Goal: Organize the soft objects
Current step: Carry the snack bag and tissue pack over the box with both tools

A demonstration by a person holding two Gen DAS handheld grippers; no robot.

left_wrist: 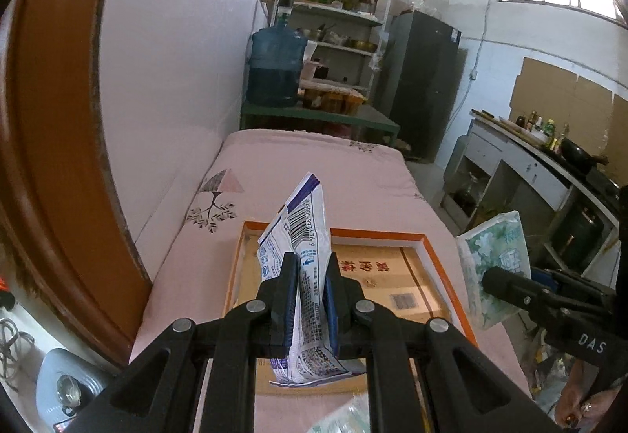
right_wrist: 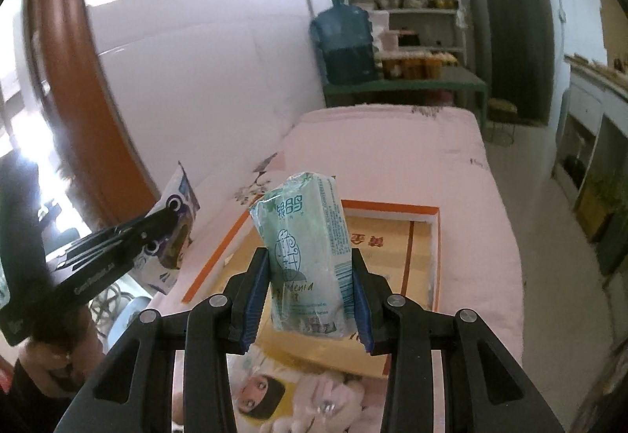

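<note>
Above orange-rimmed box [left_wrist: 439, 260]: left gripper [left_wrist: 310, 291] pinches flat sachet [left_wrist: 302, 232]; right gripper [right_wrist: 310, 295] clamps tissue pack [right_wrist: 306, 256].

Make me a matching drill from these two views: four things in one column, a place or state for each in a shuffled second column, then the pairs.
1. white and blue barcode-printed plastic pouch
2. green and white floral tissue pack
3. shallow orange-rimmed cardboard box
4. big blue water jug

a. lying open on the pink bedspread
b. pinched in the left claw
c. standing on the green table
d. clamped in the right claw

Pairs: 1-b, 2-d, 3-a, 4-c
</note>
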